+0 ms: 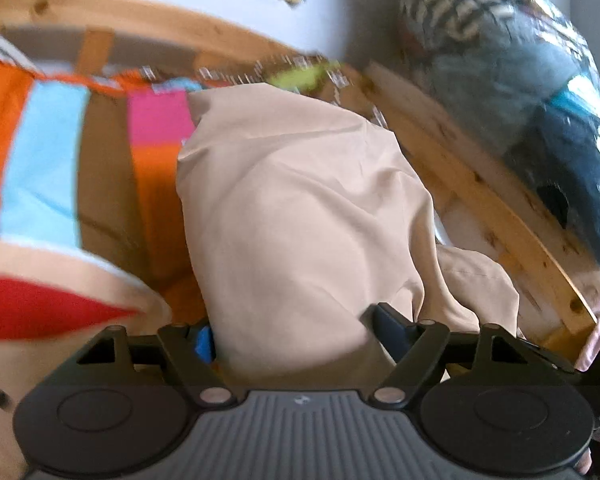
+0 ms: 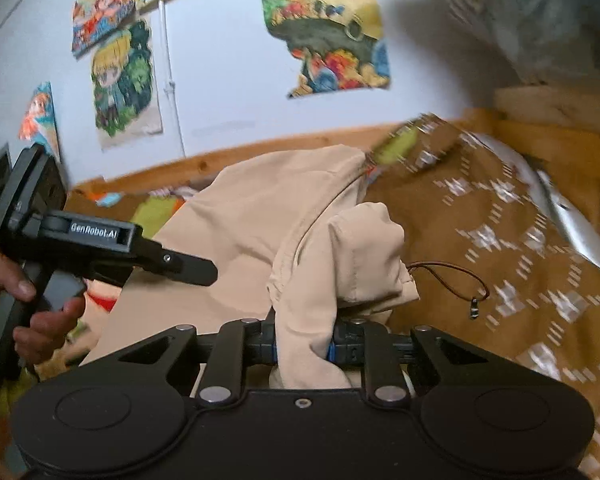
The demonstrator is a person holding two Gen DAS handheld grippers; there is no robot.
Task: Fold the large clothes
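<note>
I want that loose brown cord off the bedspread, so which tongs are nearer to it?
Right. The right tongs, clamped on the beige garment, sit just beside the brown cord; the left tongs are across the garment, farther away.

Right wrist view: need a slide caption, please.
Right gripper shut on beige garment above patterned bedspread; left gripper alongside.

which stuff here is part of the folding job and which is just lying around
In the job:
beige garment
right gripper, shut on a bunch of it
left gripper, fabric between its fingers, jaws wide apart

Lying about:
brown cord on the bedspread
posters on the wall
striped cloth
bagged clothes on the wooden frame
</note>
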